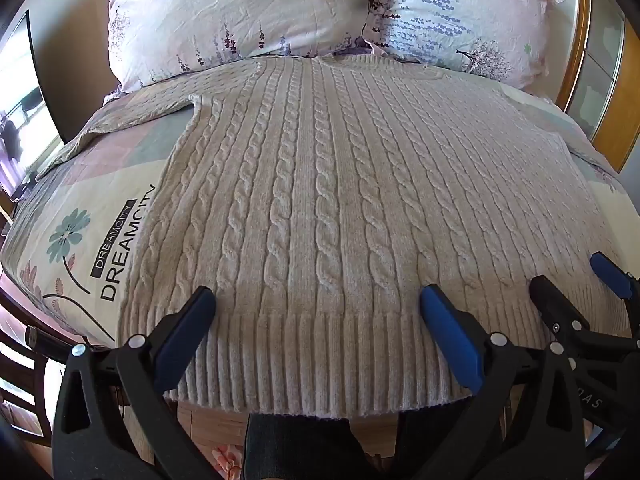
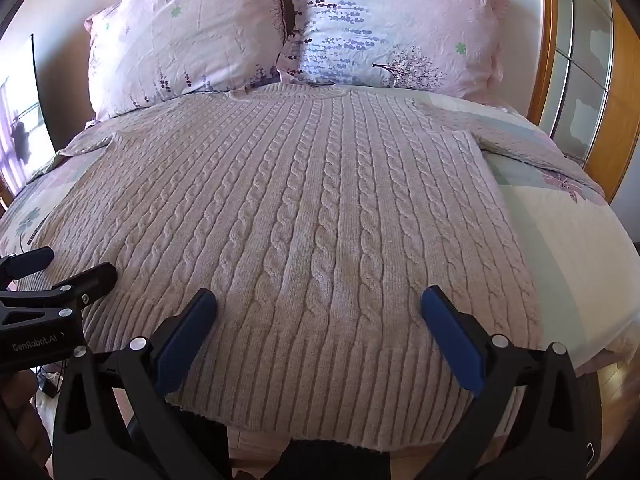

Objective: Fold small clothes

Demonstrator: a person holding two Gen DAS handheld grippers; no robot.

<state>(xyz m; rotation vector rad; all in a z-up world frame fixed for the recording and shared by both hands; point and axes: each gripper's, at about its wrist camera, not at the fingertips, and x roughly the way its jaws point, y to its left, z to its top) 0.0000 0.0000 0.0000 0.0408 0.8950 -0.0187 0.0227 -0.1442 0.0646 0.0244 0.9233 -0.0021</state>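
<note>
A cream cable-knit sweater point(image 1: 320, 200) lies flat on the bed just ahead of both grippers, its ribbed hem point(image 1: 304, 360) nearest them. The left gripper point(image 1: 318, 304) and right gripper point(image 2: 319, 304) hover side by side over the hem, jaws spread wide and holding nothing. Beyond the collar, two floral pillows point(image 1: 240, 16) lean against the headboard, and a patterned bedsheet point(image 1: 80, 220) shows at each side.

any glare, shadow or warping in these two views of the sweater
Left wrist view: strong fisheye bowing, the sweater bulges like a dome; the window at far left is blown out. Right wrist view: same barrel warp, the wooden frame curves; soft shadow lies beneath the right gripper on the ribbed hem. Both are sharp.
</note>
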